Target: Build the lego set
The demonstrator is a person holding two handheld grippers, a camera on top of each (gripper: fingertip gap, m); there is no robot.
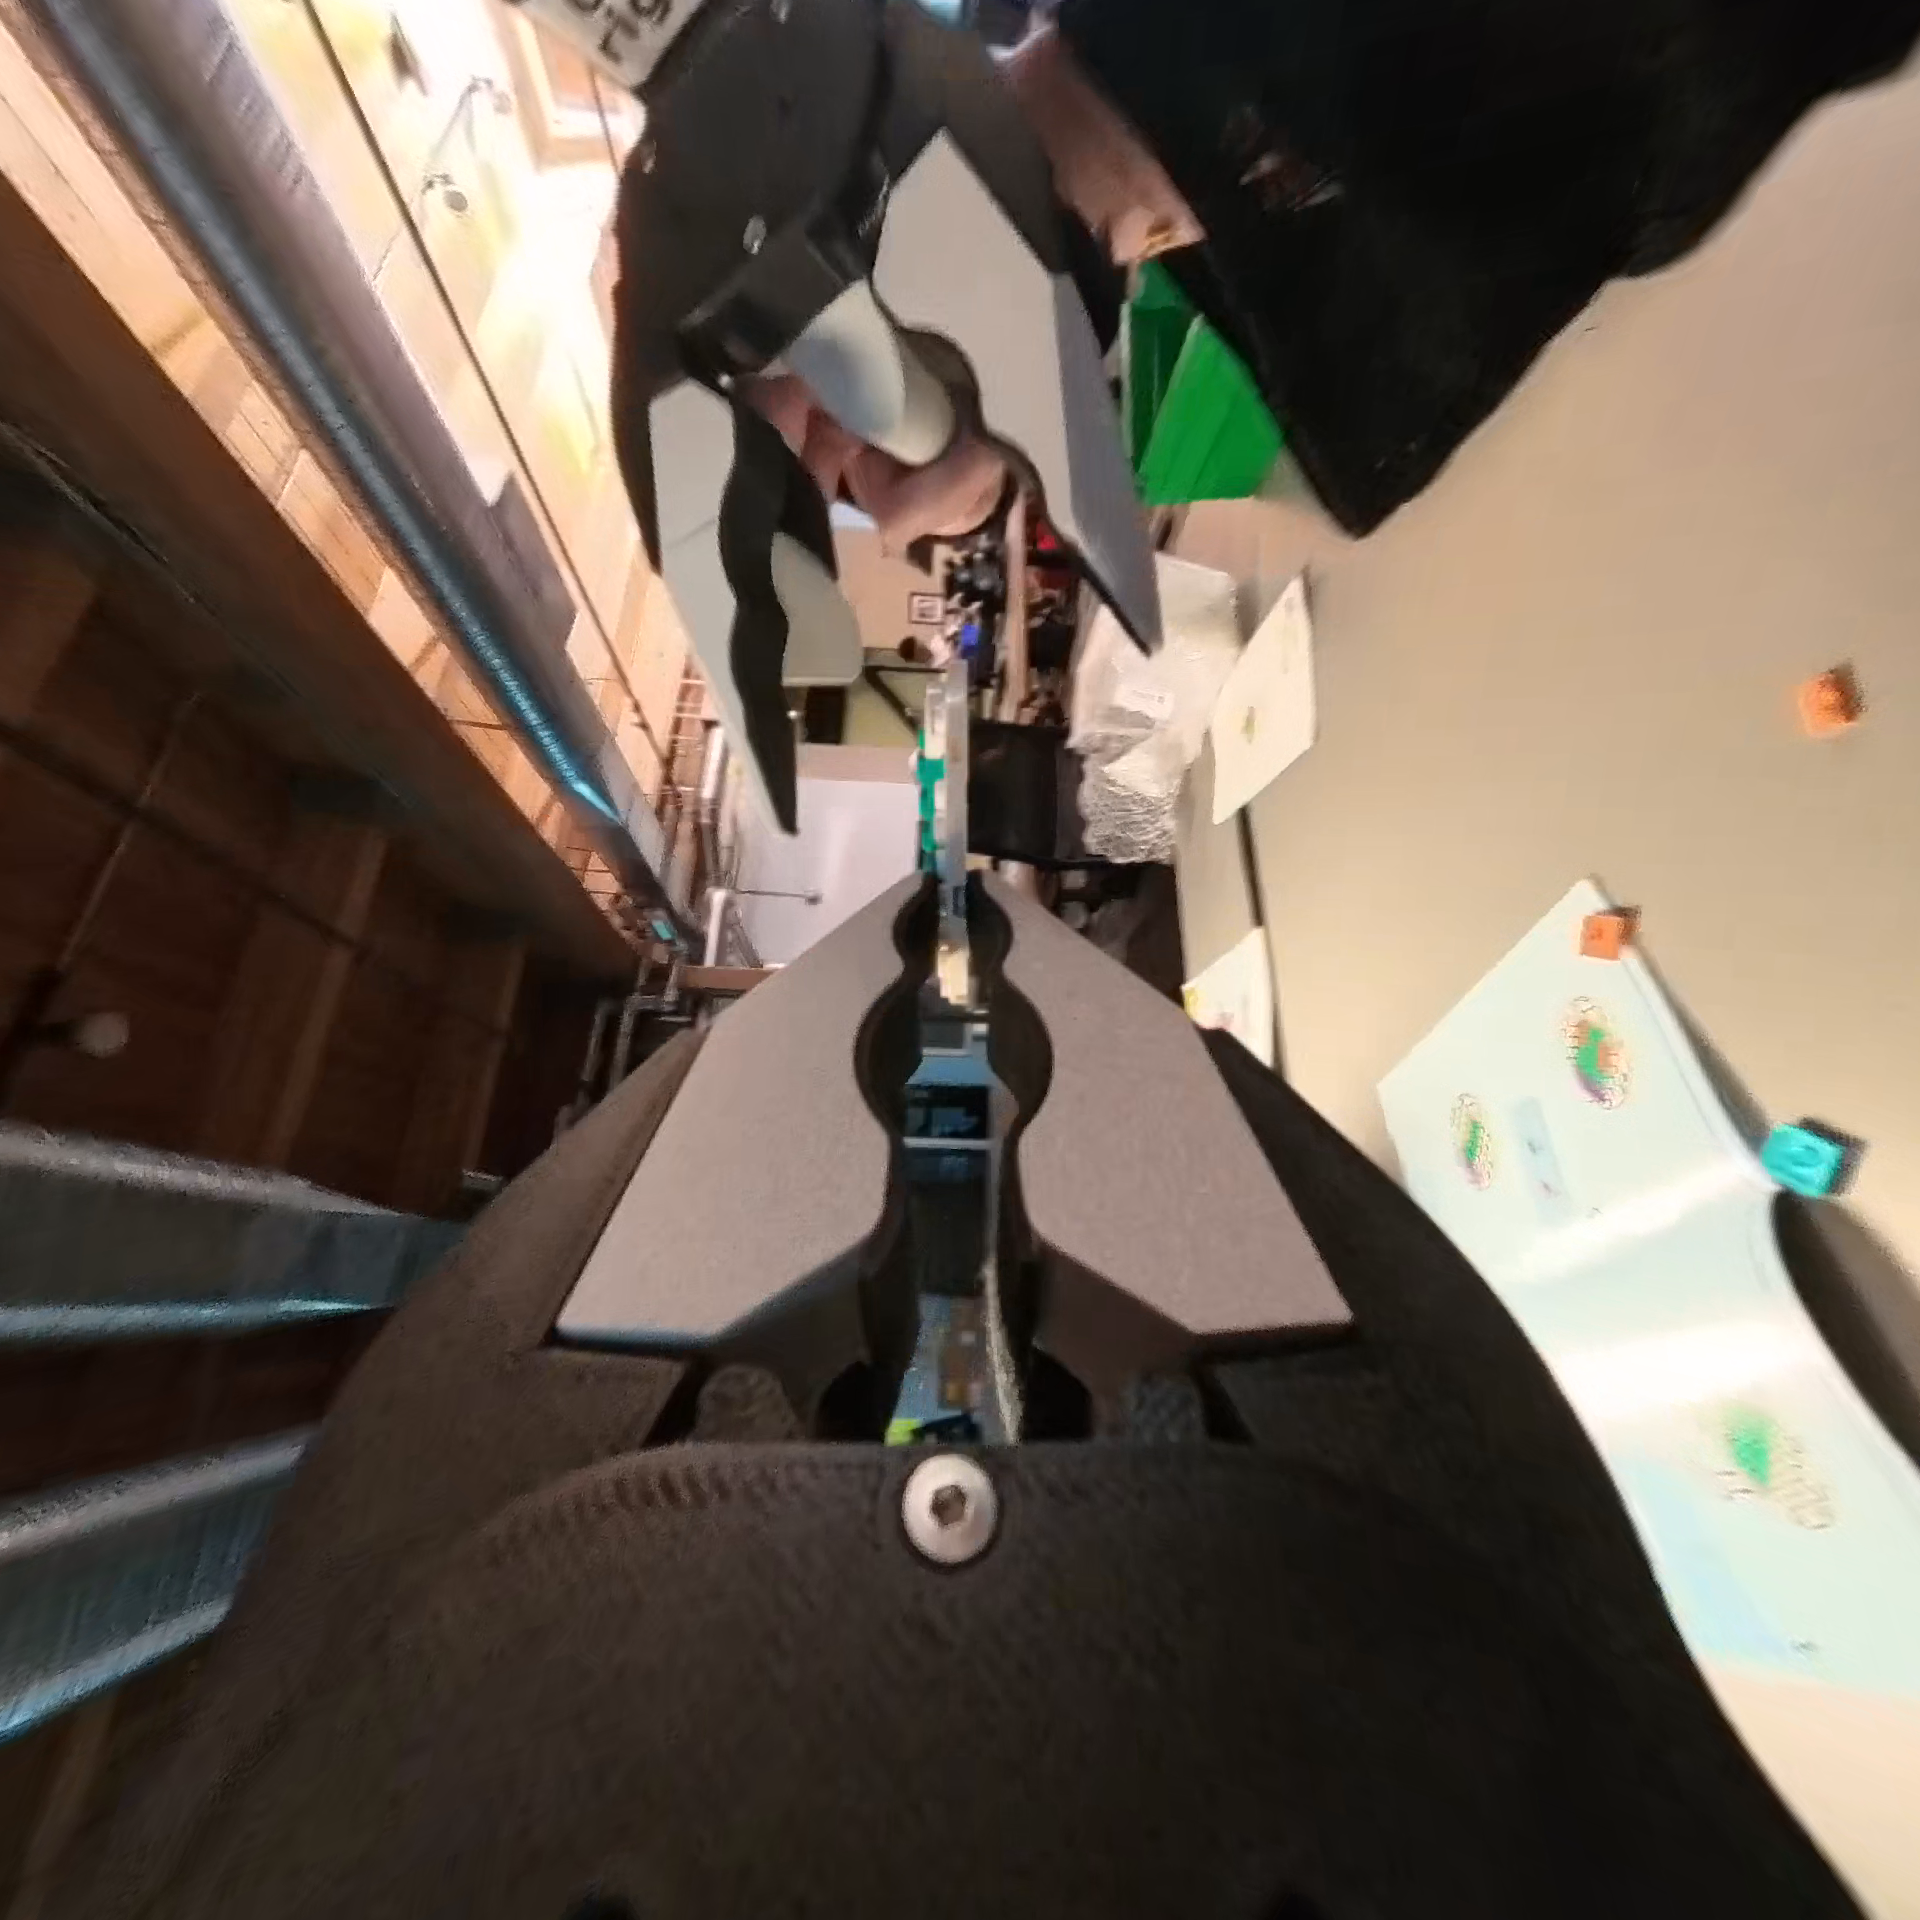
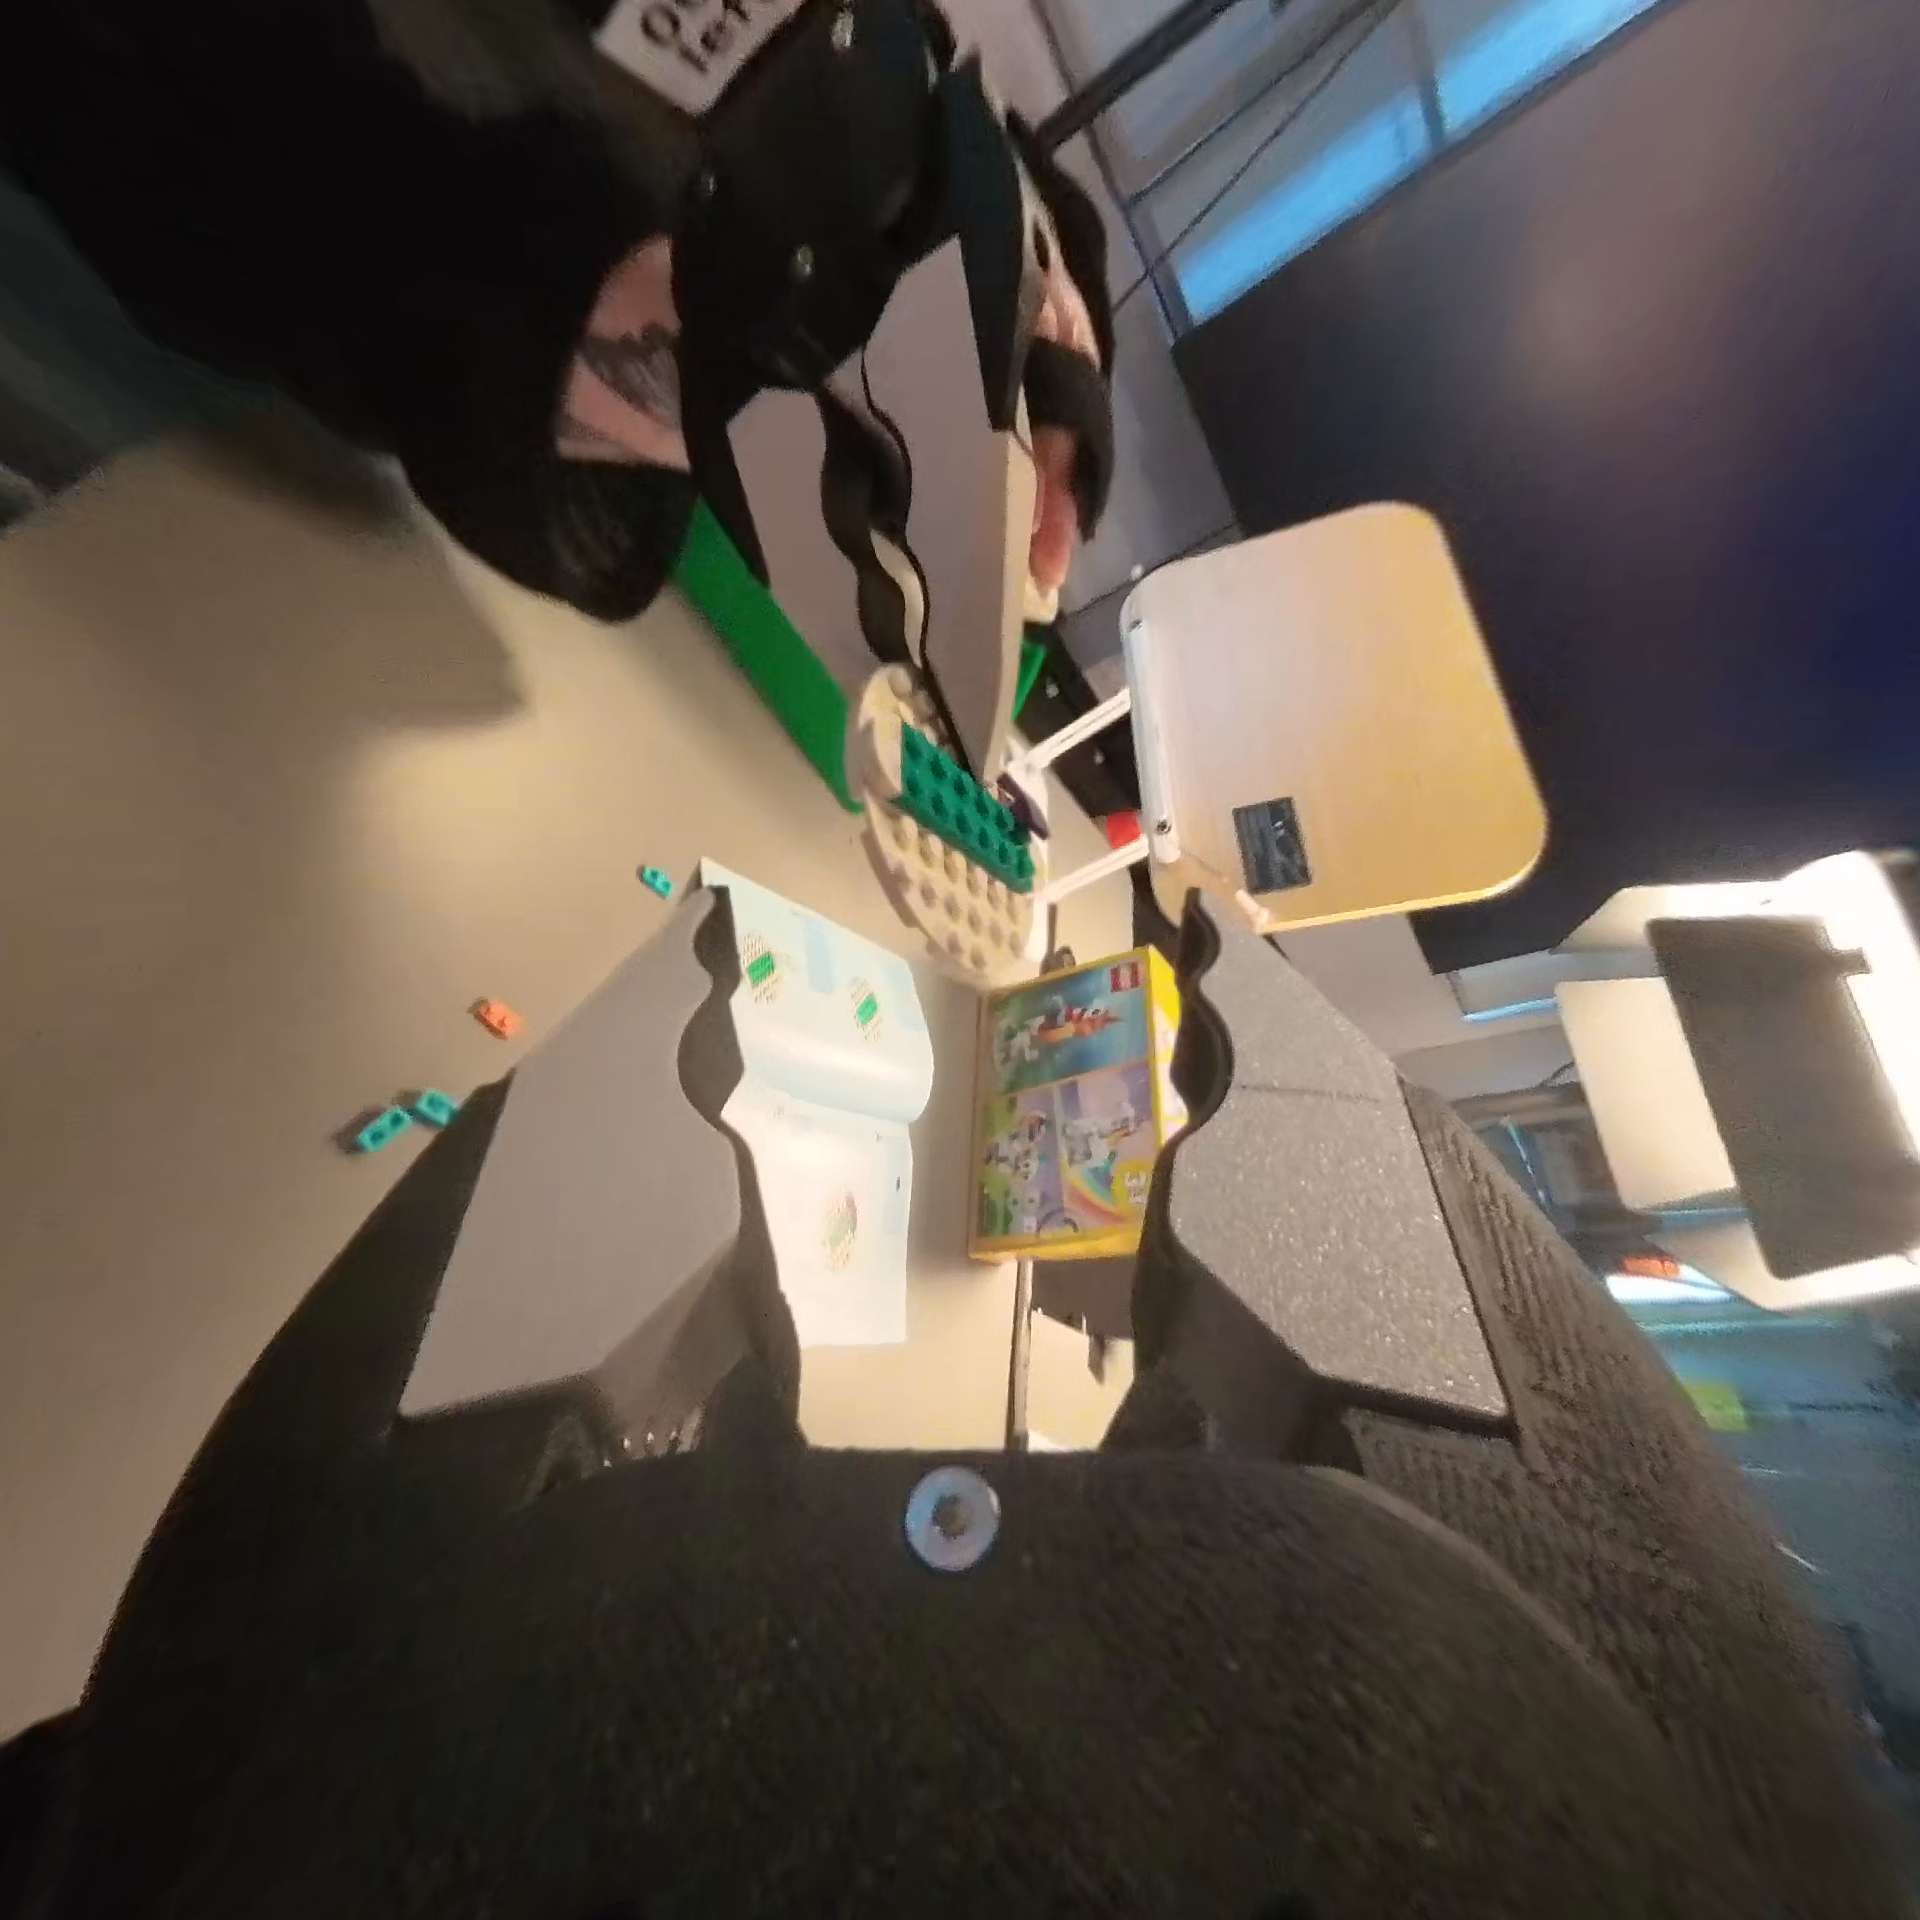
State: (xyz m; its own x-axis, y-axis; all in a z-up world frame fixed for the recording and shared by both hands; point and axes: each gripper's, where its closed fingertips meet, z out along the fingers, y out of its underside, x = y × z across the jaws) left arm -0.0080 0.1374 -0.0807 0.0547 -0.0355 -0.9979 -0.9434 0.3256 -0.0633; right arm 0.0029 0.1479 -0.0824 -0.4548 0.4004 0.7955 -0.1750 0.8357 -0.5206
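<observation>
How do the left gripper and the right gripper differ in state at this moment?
The left gripper is shut on the round tan plate, held clear of the table; the right gripper is open and holds nothing. The left one's fingers nearly meet, while the right one's stand wide apart. Both have grey fingers with wavy inner edges.

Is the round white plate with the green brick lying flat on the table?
No, the left gripper holds the round white plate up in the air by its edge.

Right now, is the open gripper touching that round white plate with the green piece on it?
Apart. In the right wrist view the right gripper stands open, and the round white plate hangs beyond its fingertips, with table and booklet visible between them. The left gripper grips it.
</observation>
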